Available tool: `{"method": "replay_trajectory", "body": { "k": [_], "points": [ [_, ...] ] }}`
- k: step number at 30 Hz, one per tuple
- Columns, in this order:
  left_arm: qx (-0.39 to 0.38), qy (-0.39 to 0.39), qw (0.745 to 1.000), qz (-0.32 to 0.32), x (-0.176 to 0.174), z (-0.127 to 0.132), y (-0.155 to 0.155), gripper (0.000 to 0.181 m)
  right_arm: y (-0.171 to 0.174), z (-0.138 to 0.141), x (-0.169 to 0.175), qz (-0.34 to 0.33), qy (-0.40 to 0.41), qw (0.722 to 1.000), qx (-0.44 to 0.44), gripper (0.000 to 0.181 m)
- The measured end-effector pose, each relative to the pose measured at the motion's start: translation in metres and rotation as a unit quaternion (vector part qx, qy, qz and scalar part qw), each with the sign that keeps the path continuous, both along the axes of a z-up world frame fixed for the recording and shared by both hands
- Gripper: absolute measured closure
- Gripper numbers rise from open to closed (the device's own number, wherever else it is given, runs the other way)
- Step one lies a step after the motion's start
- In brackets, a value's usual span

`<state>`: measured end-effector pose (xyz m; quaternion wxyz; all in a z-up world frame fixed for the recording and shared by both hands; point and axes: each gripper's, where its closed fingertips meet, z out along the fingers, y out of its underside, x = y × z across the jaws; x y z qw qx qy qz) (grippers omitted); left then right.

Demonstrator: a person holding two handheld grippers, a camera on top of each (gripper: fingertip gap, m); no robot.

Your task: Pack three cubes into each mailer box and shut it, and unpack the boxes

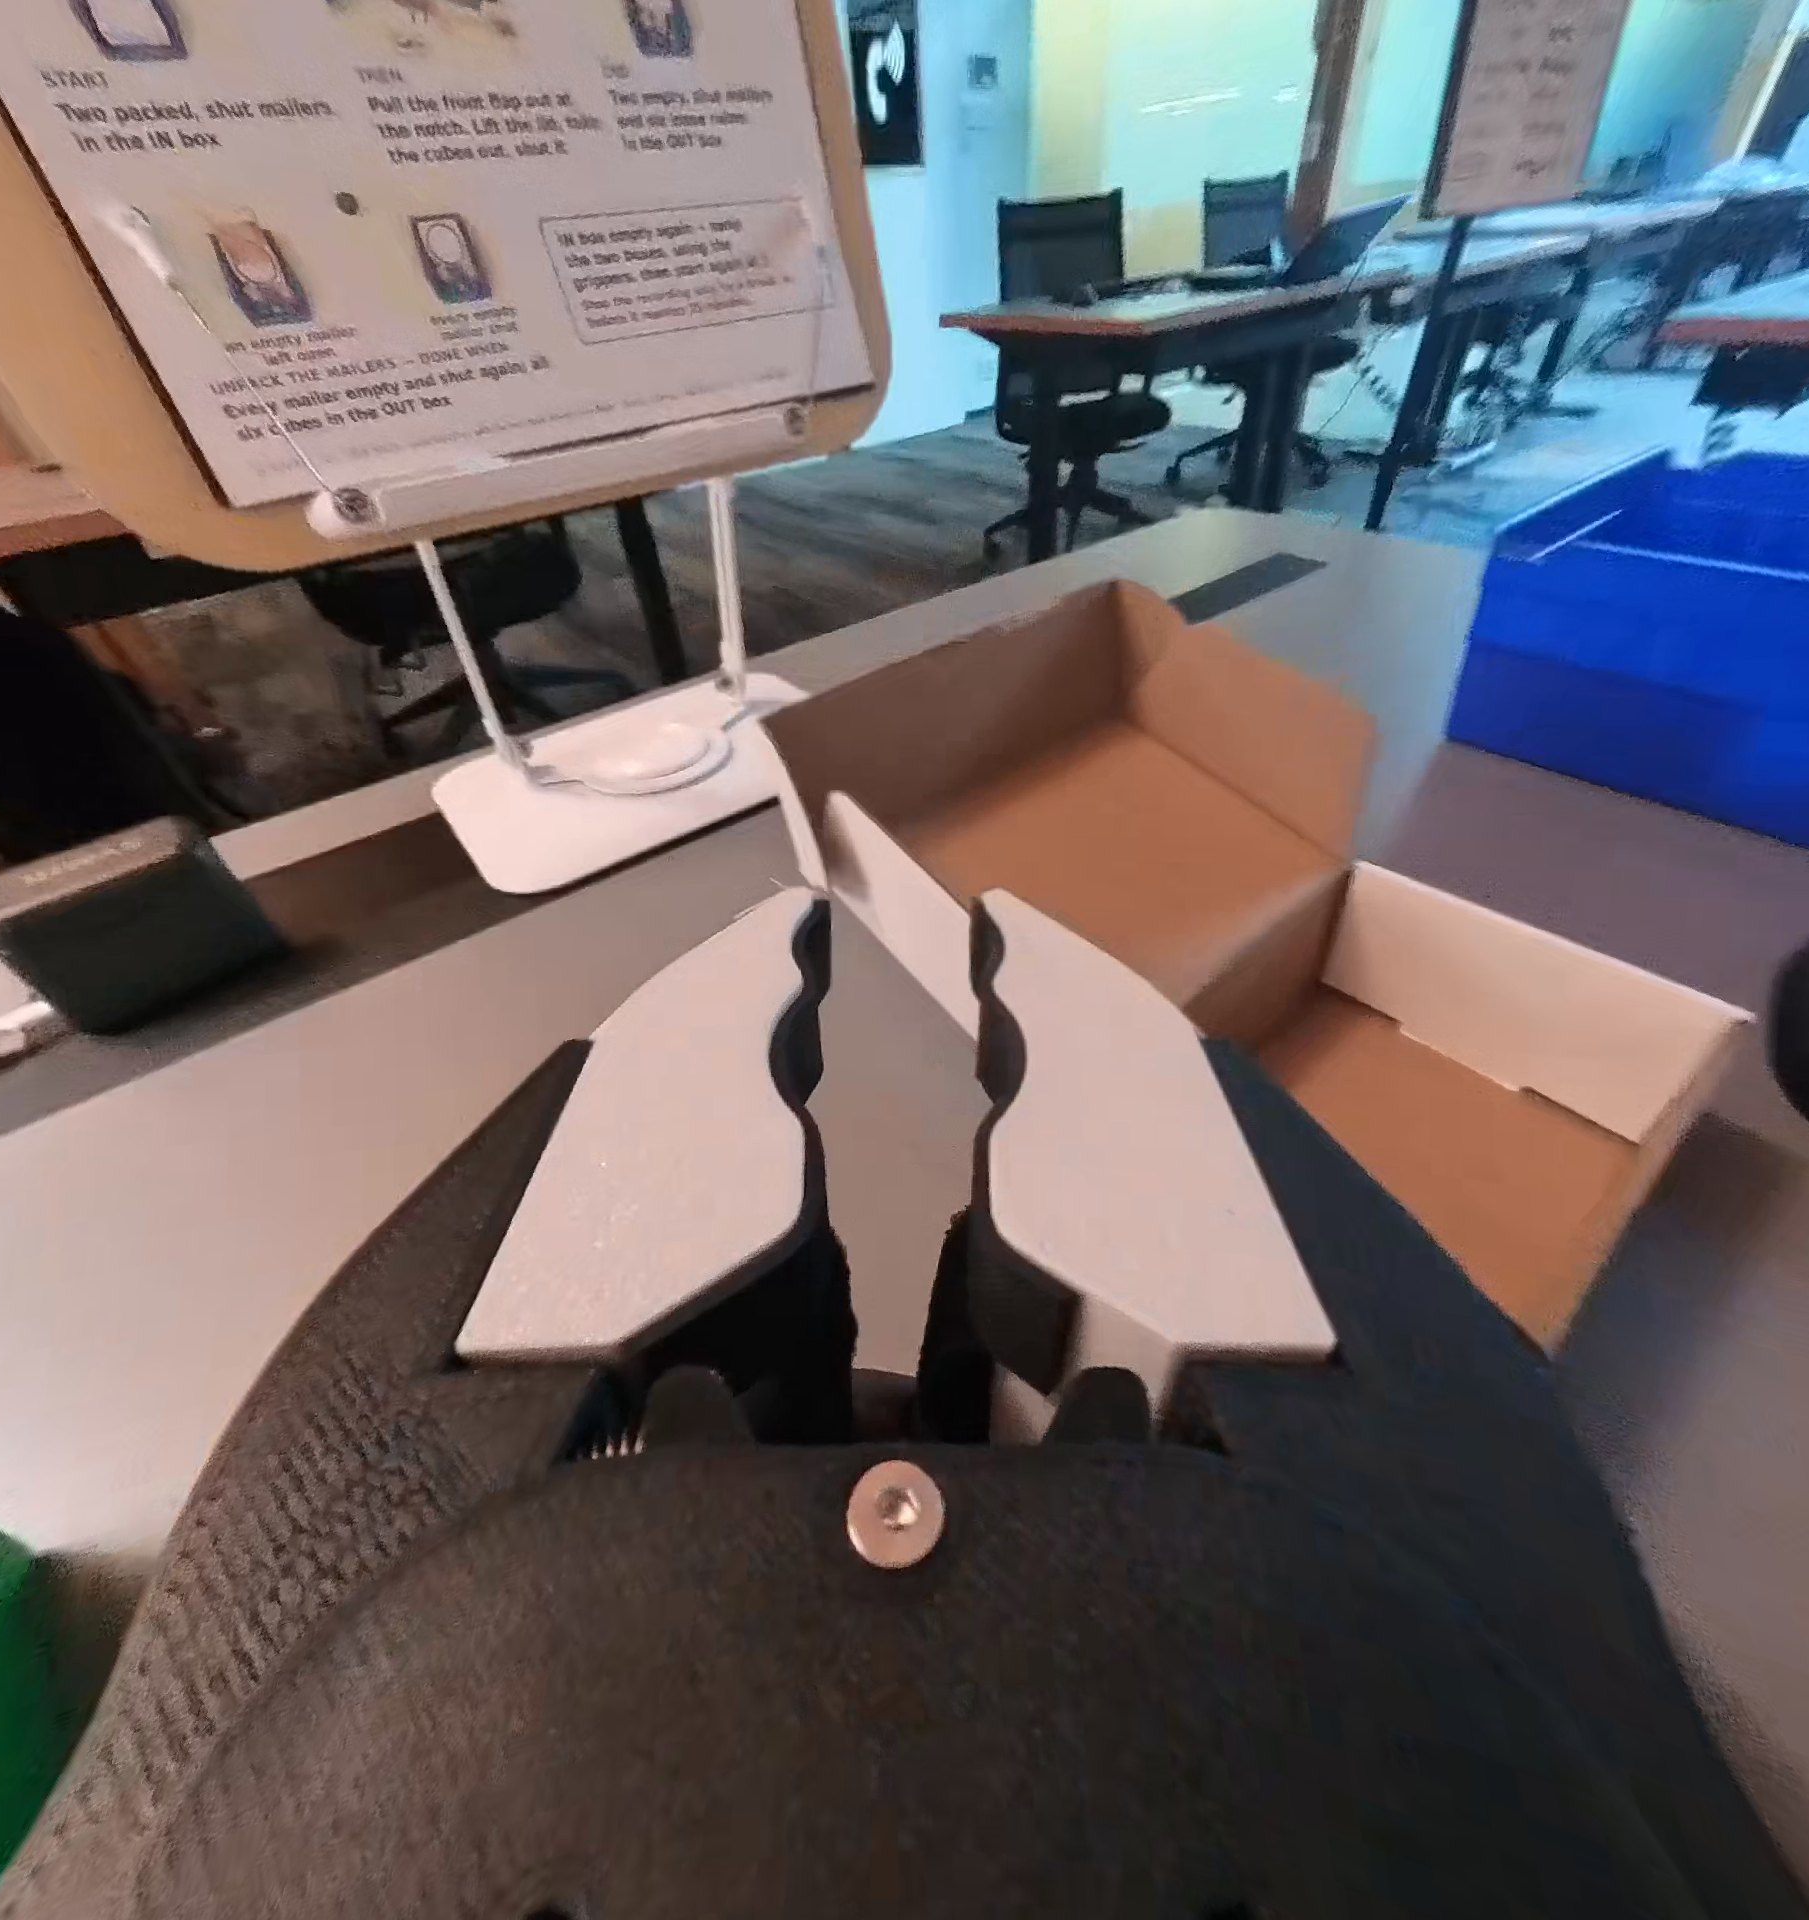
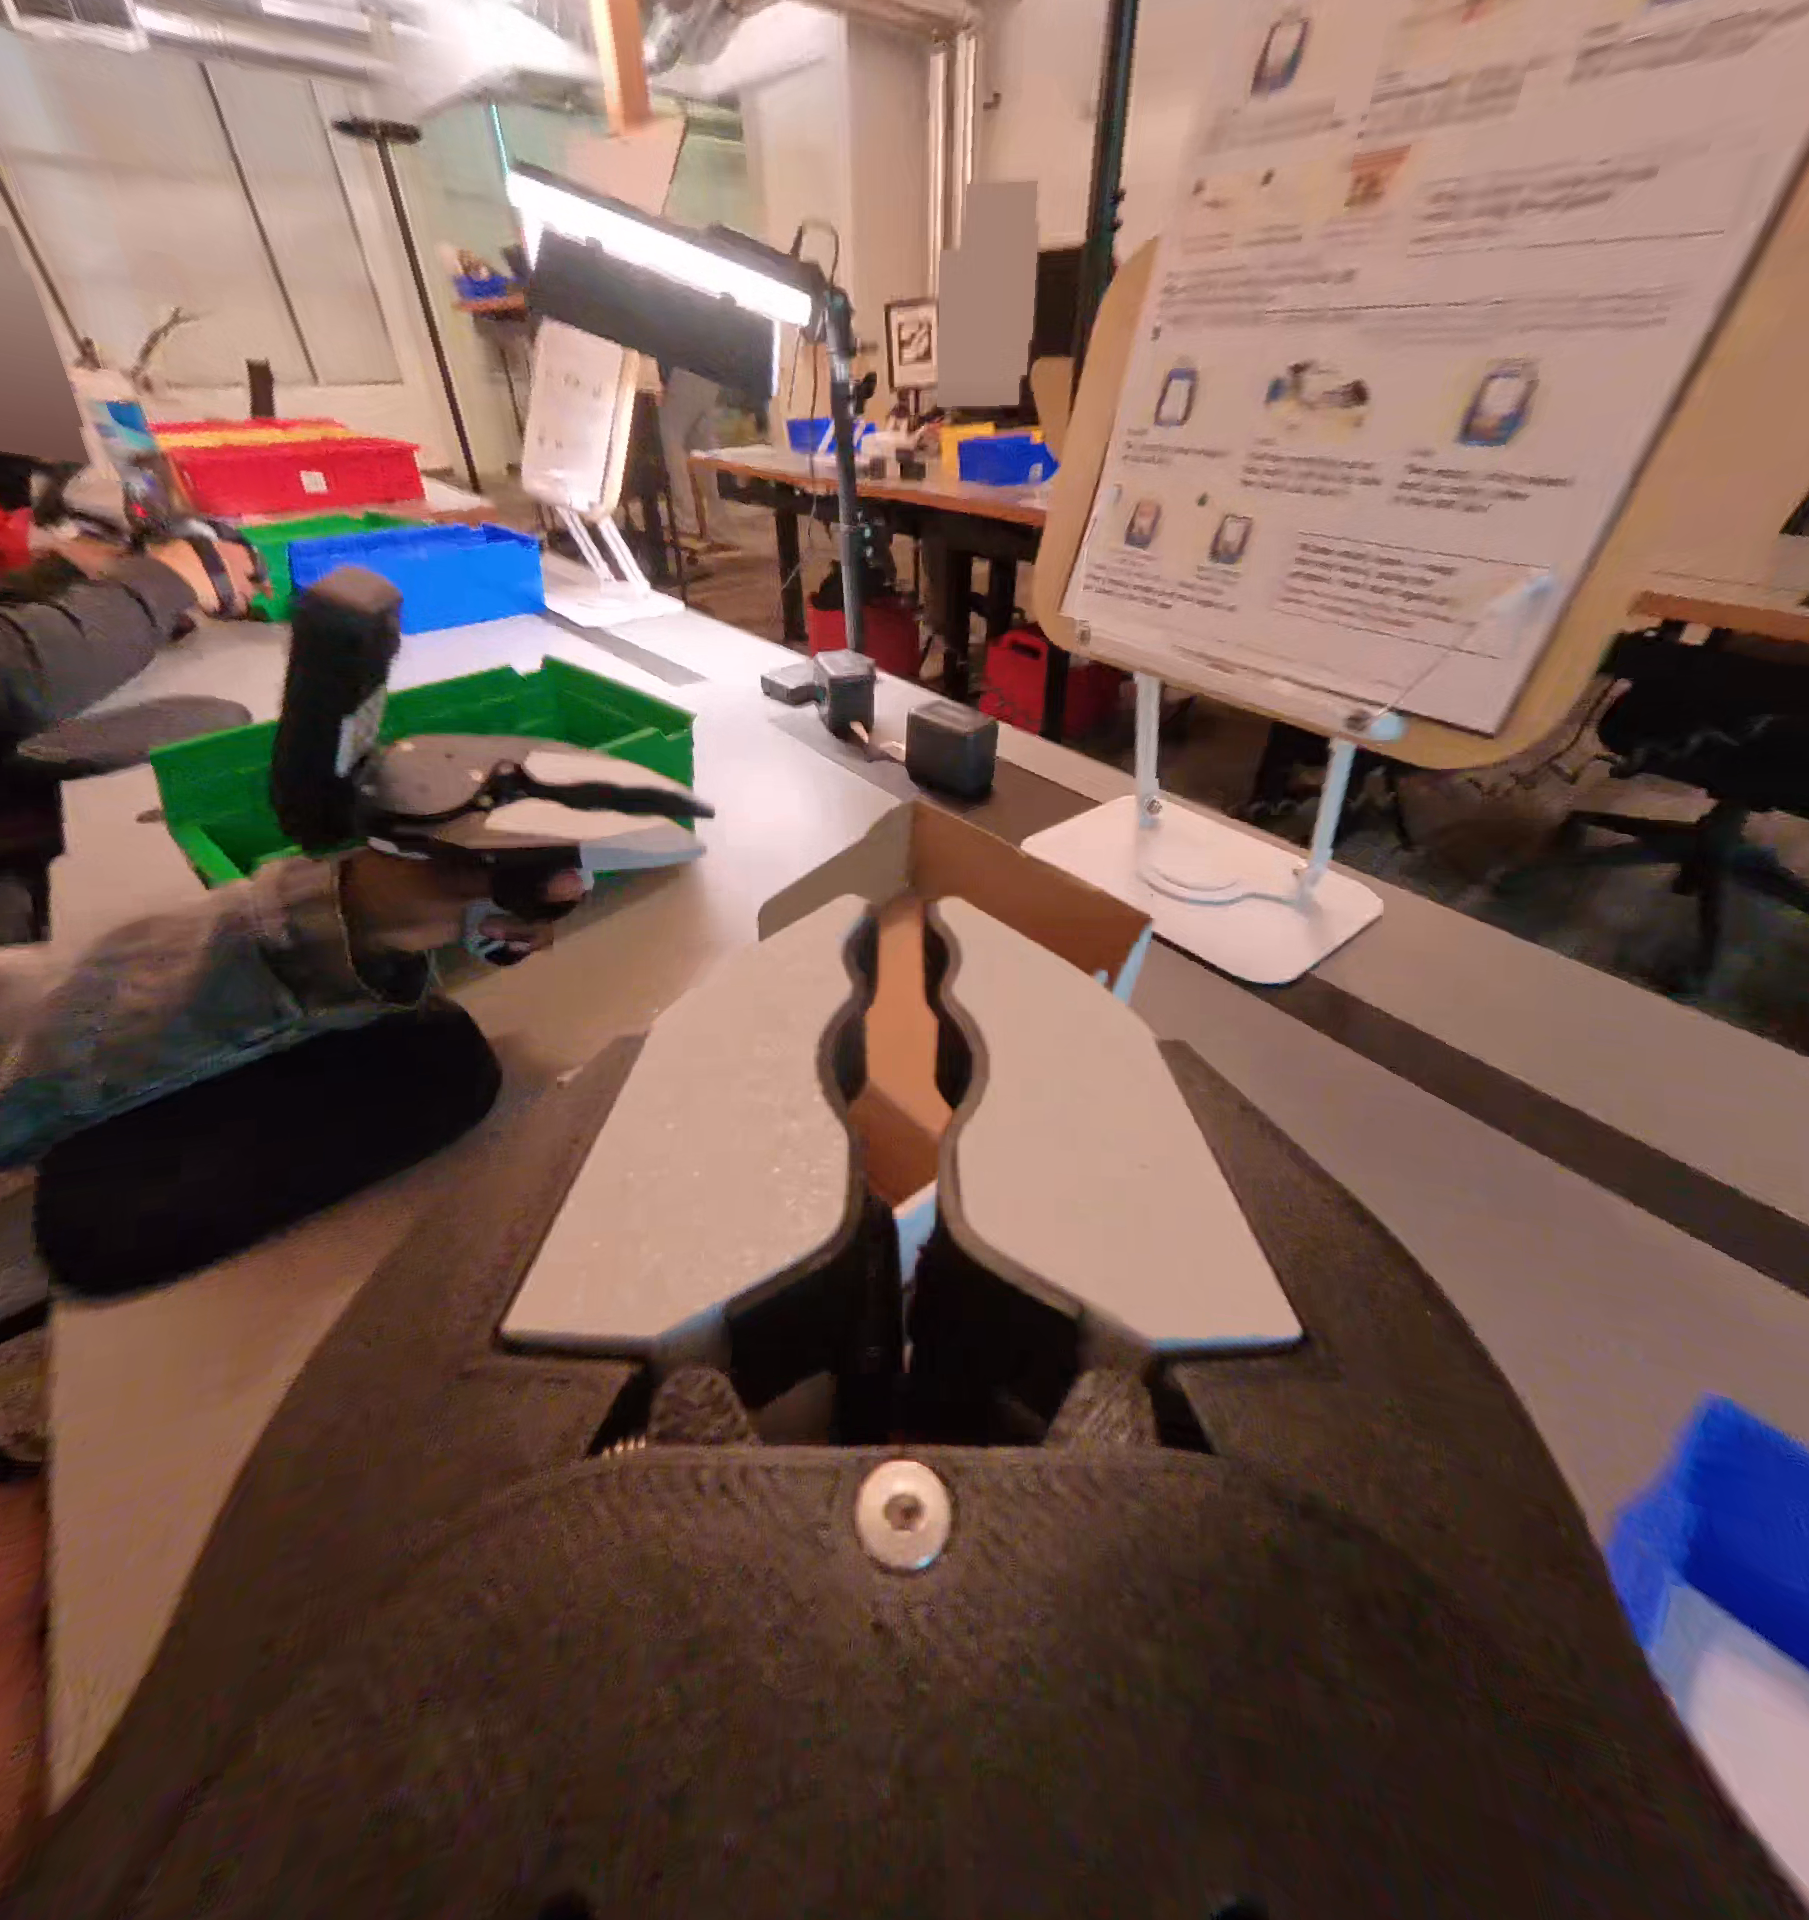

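Here, in the left wrist view, the left gripper point(image 1: 900, 935) hovers over the grey table point(image 1: 204, 1195) with its two fingers a little apart and nothing between them. The open mailer box point(image 1: 1191, 883) lies ahead and to the right of the fingertips, toward the far edge of the table. The tip of the right finger is just beside the white near wall of the box; I cannot tell if it touches. The long axis of the box runs from the raised lid at the far left down to the open front flap at the near right, so it crosses the pointing line of the gripper at a slant. No cube shows in the part of the box that I can see. A blue bin point(image 1: 1658, 665) stands beyond it, at the far right.

In the right wrist view, the right gripper point(image 2: 902, 914) points straight at the brown inside of the same box point(image 2: 1025, 894); its fingers stand slightly spread and pinch nothing. The box is directly ahead and partly hidden under the fingers. The left gripper shows at the left, before a green bin point(image 2: 526, 717).

I judge both grippers near the box, the right one better lined up with it. If the next move is to shut the lid, this alignment matters most.
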<state>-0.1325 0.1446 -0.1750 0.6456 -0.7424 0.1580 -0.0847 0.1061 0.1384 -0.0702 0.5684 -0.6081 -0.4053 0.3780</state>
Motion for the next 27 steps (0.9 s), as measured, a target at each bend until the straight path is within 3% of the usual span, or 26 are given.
{"method": "replay_trajectory", "body": {
  "k": [2,4,6,9,16,21,27],
  "points": [
    [-0.036,0.008,0.999,0.006,-0.003,-0.001,0.018,0.157,0.021,-0.025,-0.035,0.013,-0.043,0.999,-0.02,0.176],
    [-0.068,-0.023,0.997,0.019,-0.005,-0.007,0.035,0.161,0.058,-0.061,-0.054,-0.019,-0.086,0.995,-0.044,0.178],
    [-0.071,-0.065,0.995,0.025,-0.005,-0.012,0.044,0.166,0.089,-0.095,-0.062,-0.051,-0.092,0.994,-0.039,0.18],
    [-0.073,-0.058,0.996,0.007,0.002,-0.027,0.042,0.168,0.1,-0.129,-0.063,-0.05,-0.101,0.992,-0.055,0.181],
    [-0.059,-0.03,0.998,-0.014,0.012,-0.037,0.043,0.169,0.096,-0.15,-0.073,-0.018,-0.1,0.99,-0.102,0.181],
    [-0.05,-0.02,0.997,-0.048,0.022,-0.032,0.036,0.174,0.081,-0.148,-0.08,0.024,-0.105,0.99,-0.09,0.181],
    [-0.025,0.011,0.987,-0.157,0.039,-0.027,0.007,0.181,0.05,-0.143,-0.074,0.114,-0.132,0.984,-0.031,0.181]
  ]
}}
